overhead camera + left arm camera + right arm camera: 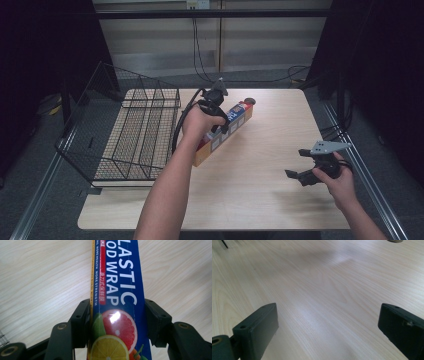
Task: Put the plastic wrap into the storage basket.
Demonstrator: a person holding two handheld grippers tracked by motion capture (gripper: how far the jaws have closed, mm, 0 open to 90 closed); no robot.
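We read "PLASTIC FOOD WRAP" in white on the blue face of the long box (120, 300), partly cut off, with a red strip of Chinese characters, "MORE HEALTH MORE STRENGTH" along the yellow edge, and pictured citrus slices. The left gripper (117, 322) pinches this box across its width; in the high view the box (235, 120) sits mid-table beside the wire basket (135, 135). The right gripper (327, 325) hangs spread over bare table (324, 277), holding nothing.
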